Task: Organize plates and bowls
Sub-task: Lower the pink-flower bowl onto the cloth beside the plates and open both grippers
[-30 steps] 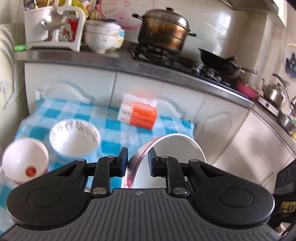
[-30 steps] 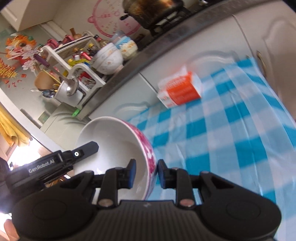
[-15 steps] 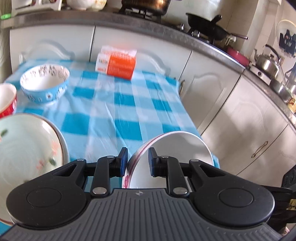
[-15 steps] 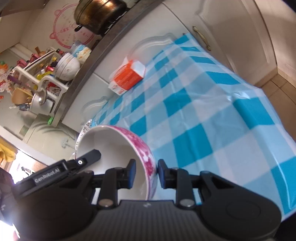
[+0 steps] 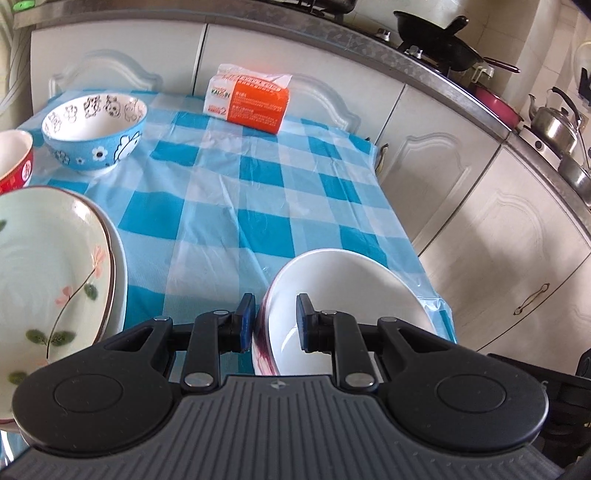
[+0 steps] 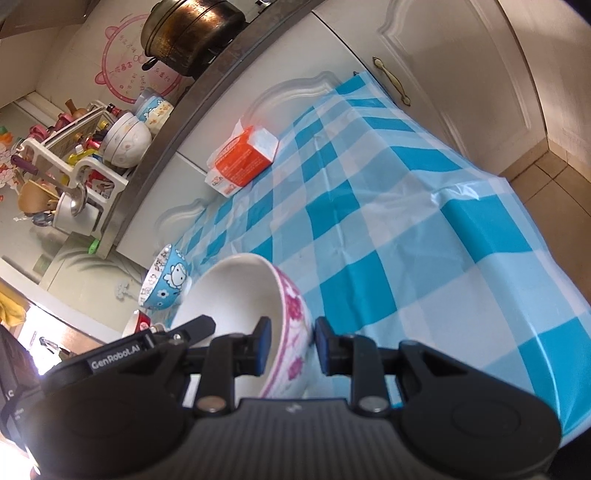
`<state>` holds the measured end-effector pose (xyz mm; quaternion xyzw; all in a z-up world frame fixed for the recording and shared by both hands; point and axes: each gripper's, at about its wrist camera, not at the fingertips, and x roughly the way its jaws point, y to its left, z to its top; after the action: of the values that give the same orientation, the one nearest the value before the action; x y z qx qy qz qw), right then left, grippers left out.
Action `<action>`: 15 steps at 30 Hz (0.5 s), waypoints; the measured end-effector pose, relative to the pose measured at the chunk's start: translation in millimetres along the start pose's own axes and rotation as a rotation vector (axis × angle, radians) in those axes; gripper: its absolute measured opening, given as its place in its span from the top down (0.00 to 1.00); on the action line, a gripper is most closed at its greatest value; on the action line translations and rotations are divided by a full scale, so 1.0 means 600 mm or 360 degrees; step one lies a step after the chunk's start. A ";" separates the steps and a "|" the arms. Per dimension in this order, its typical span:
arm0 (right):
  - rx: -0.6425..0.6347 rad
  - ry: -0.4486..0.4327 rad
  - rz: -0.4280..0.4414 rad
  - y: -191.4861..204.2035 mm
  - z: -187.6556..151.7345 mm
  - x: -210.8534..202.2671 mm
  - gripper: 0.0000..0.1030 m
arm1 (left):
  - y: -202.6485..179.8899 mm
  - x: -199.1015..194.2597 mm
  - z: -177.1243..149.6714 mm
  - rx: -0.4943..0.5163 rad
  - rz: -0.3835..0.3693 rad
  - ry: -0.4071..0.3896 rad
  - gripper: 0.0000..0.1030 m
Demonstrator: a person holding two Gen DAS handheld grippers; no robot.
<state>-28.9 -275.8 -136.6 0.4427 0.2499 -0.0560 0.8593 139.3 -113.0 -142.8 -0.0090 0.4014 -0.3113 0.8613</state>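
Note:
Both grippers pinch the rim of one white bowl with pink flowers (image 5: 347, 295), also in the right wrist view (image 6: 240, 295), held above the near right part of the checked table (image 5: 258, 192). My left gripper (image 5: 275, 323) is shut on its rim. My right gripper (image 6: 290, 345) straddles the opposite rim, its right pad a little off the wall. A blue cartoon bowl (image 5: 94, 134) and a red bowl (image 5: 14, 162) stand at the far left. Stacked pale plates with a flower sprig (image 5: 48, 280) lie at the near left.
An orange and white tissue pack (image 5: 247, 98) lies at the table's far edge. White cabinets (image 5: 498, 206) and a counter with a wok (image 5: 436, 33) and kettle (image 5: 554, 122) run behind and to the right. A dish rack (image 6: 74, 162) and big pot (image 6: 188, 33) sit on the counter.
Both grippers, with the pink-flowered bowl between them, have tilted down and lowered toward the table's near right part. The plates and both other bowls came into the left wrist view.

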 end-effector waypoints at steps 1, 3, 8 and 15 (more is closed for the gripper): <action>0.0001 -0.0002 0.0005 -0.001 0.001 0.001 0.75 | 0.003 0.003 0.000 -0.0013 -0.0005 0.0010 0.80; -0.0007 -0.0021 0.0012 -0.001 0.004 0.000 0.76 | 0.007 0.007 -0.001 -0.0030 -0.0013 0.0014 0.80; -0.0039 -0.0045 0.0008 0.005 0.009 0.003 0.76 | 0.006 0.009 0.002 -0.0027 -0.0022 0.0004 0.80; -0.0109 -0.0072 -0.0044 0.011 0.006 0.003 0.67 | 0.005 -0.003 0.000 0.0031 0.0018 -0.0062 0.77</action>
<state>-23.6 -274.6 -130.9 0.4082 0.2382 -0.0694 0.8785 140.0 -110.0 -142.5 -0.0044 0.3816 -0.3099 0.8708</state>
